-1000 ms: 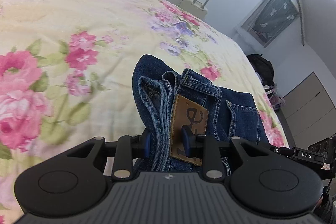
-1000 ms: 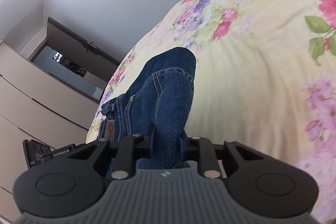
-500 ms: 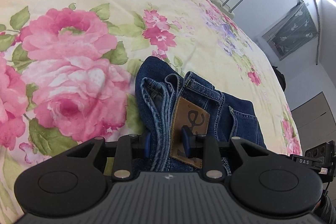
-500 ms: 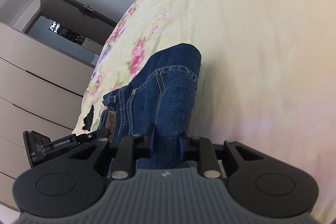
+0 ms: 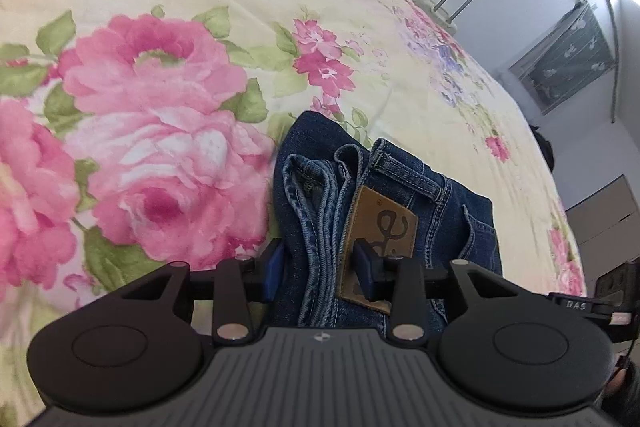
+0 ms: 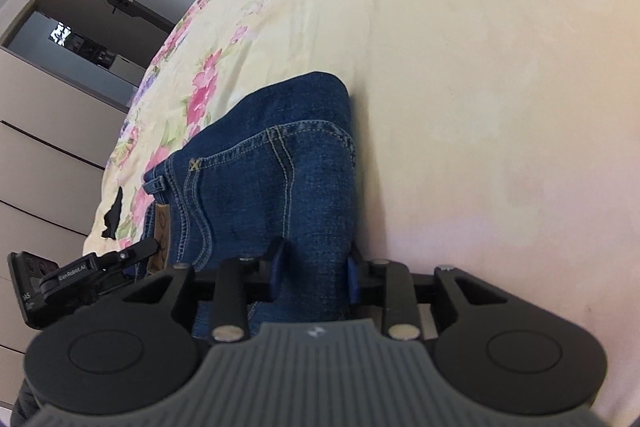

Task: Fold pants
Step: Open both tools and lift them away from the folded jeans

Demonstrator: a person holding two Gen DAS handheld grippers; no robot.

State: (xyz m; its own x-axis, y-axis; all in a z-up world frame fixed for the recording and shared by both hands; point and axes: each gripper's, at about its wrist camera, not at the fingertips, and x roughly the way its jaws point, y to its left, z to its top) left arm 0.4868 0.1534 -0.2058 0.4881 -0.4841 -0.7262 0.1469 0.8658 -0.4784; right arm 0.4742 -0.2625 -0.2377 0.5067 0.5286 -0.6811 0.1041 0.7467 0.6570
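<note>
The dark blue denim pants (image 5: 384,203), folded into a thick bundle, have swung lower over the yellow floral bedspread (image 5: 160,75) in the last second, so they look about ready to set down. Count: 1 pair of pants, 1 brown leather waistband patch (image 5: 376,239), 2 grippers, the left gripper (image 5: 320,267) clamped on the waistband end and the right gripper (image 6: 314,269) clamped on the far edge.

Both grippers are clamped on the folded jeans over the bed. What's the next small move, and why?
Probably lower the bundle onto the bedspread, then open. The left gripper pinches the stacked waistband of the jeans beside the leather patch; the right gripper clamps the folded edge. The fold looks complete.
</note>
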